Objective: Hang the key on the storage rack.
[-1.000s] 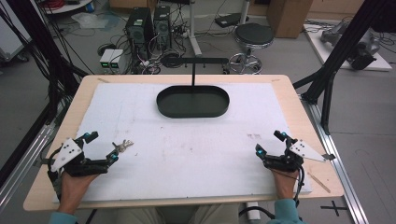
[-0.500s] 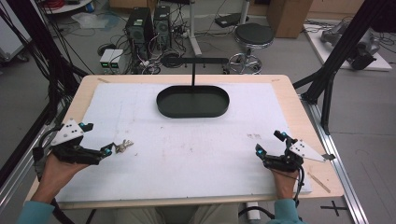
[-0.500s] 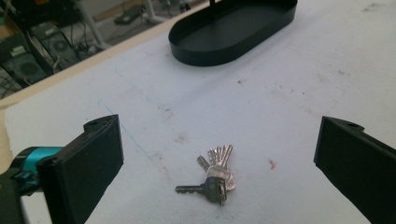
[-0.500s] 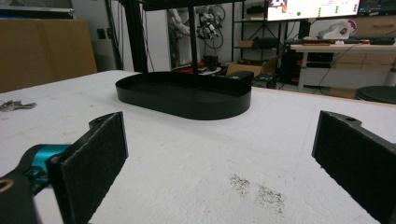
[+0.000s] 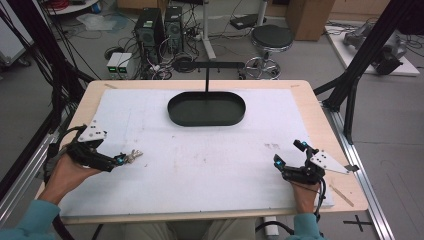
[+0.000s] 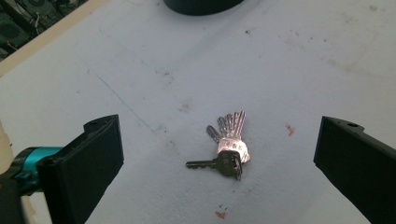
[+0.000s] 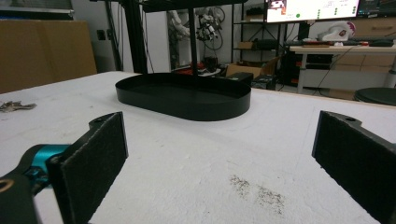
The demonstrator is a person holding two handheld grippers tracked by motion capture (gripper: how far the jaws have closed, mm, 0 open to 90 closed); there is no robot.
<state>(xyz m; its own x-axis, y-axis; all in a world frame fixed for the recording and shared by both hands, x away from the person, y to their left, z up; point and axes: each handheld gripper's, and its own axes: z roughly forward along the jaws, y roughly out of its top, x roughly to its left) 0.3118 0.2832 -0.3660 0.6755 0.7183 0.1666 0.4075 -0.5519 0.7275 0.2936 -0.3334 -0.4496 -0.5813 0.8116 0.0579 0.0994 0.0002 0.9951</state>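
Observation:
A bunch of several silver keys (image 5: 132, 156) lies on the white mat at the left. My left gripper (image 5: 118, 159) is open, its teal-tipped fingers just left of the keys and pointing at them. In the left gripper view the keys (image 6: 227, 147) lie flat on the mat between and a little beyond the two wide-apart black jaws of the left gripper (image 6: 223, 136); nothing touches them. My right gripper (image 5: 289, 153) rests open near the front right of the mat. Nothing lies between the jaws of the right gripper (image 7: 226, 135), and the keys (image 7: 11, 106) show far off at the left.
A black oval tray (image 5: 173, 108) sits empty at the back middle of the mat, with a black T-shaped stand (image 5: 206, 75) behind it. The tray (image 7: 187, 111) lies ahead of the right gripper. A wooden table edge (image 5: 345, 165) frames the mat.
My left gripper has moved away from the front edge and turned so its tips now lie beside the keys. The right gripper and the keys have stayed put.

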